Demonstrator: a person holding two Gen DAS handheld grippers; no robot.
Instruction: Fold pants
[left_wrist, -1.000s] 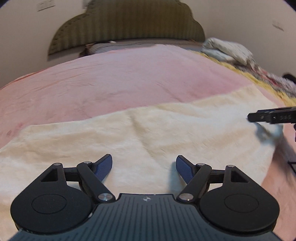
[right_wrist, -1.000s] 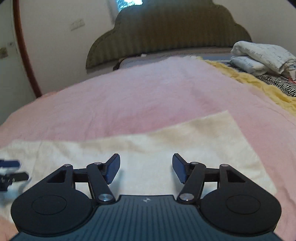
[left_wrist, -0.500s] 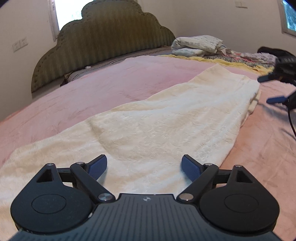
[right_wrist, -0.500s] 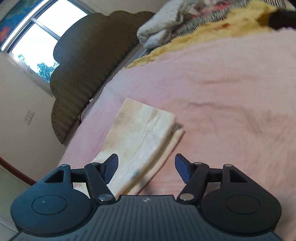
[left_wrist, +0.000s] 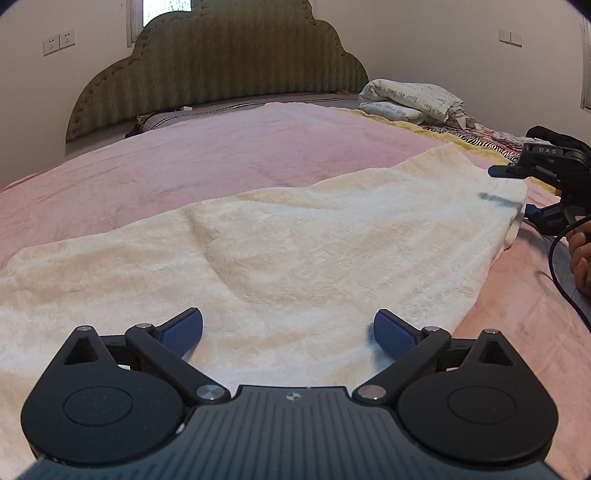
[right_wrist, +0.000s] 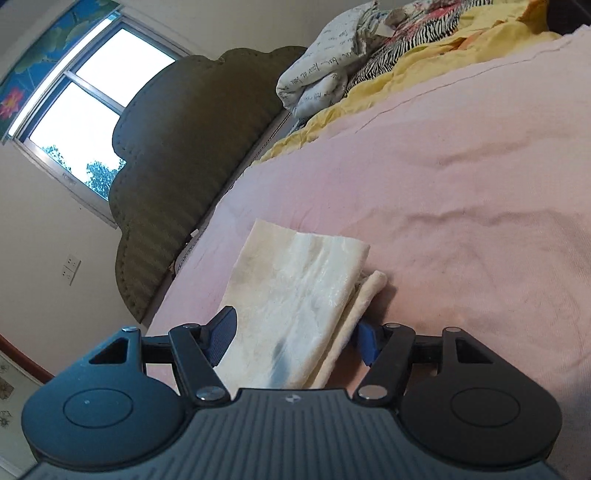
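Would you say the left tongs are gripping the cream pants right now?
No, the left tongs stand wide open above the cream pants, with neither blue pad pinching the fabric.

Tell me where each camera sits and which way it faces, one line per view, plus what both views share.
Left wrist: on the left hand-held gripper, looking over the cream pants toward the headboard; its open fingers show, plus the right hand-held gripper and a hand at the right edge.
Right wrist: on the right hand-held gripper, rolled sideways, looking along the pants' end; its fingers straddle the cloth.
Shared: pants, pink blanket, headboard, bedding pile.
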